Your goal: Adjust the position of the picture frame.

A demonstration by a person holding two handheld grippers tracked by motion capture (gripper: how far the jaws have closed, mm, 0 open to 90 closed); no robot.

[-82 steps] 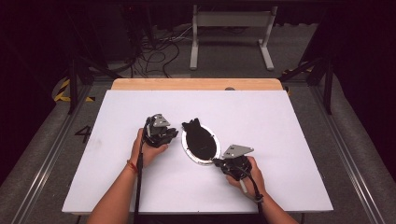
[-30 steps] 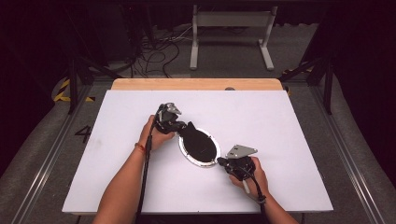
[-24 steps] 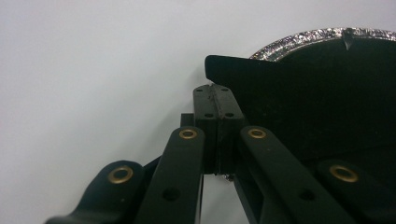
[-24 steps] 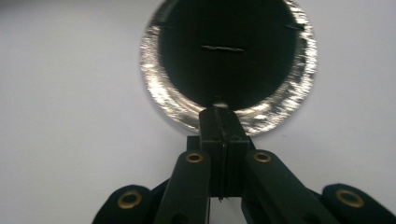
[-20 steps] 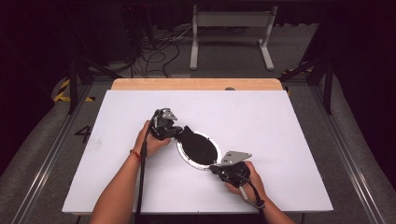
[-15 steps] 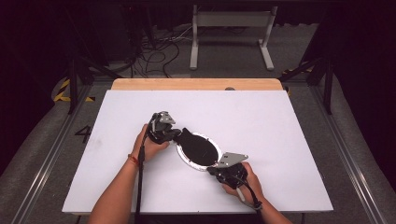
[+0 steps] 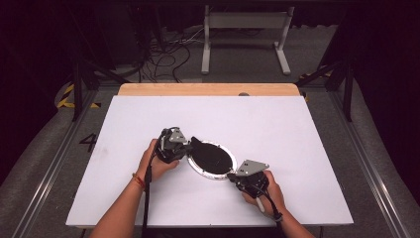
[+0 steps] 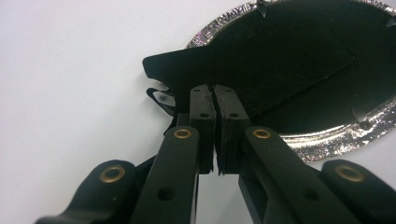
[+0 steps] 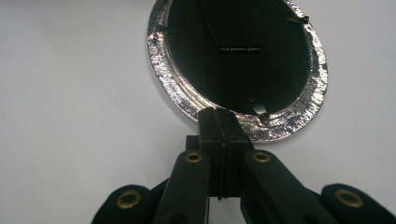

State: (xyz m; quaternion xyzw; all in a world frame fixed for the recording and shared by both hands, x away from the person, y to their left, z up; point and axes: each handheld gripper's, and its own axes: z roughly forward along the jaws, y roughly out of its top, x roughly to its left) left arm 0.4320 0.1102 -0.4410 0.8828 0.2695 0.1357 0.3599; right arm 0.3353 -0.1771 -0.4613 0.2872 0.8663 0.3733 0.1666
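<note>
- Foil pan (image 7: 210, 171): round, silver-rimmed, shallow; near the tabletop's centre, slightly toward 6 o'clock; flat on the white tabletop (image 7: 297, 129).
- Black sheet (image 7: 210, 156): dark liner covering the pan's inside, with a tab or flap sticking out past the rim at about 10 o'clock in the high view; material not certain, looks like thin card or plastic film.
- Left claw (image 7: 184, 148): at the pan's 10 o'clock edge; jaws clenched, pads pressed together on the protruding flap of the black sheet (image 8: 187, 70) in the left gripper view; flap edge lifted a little off the tabletop.
- Right claw (image 7: 233, 174): at the pan's 4 o'clock edge; jaws clenched on the foil rim (image 9: 243, 119) in the right gripper view, pinning the pan in place.
- Person's hands: left hand (image 7: 158, 163) and right hand (image 7: 265, 191) entering from 6 o'clock, one on each gripper.
- Step in hand, as judged: pan steadied at one rim, sheet gripped at the opposite edge; sheet either being drawn out of the pan or being seated into it, direction not settled.
- Next move, as judged: steady, low pull or push along the 10-to-4 o'clock line, right grip kept firm; thin foil rim liable to crumple or tear under a hard tug.
</note>
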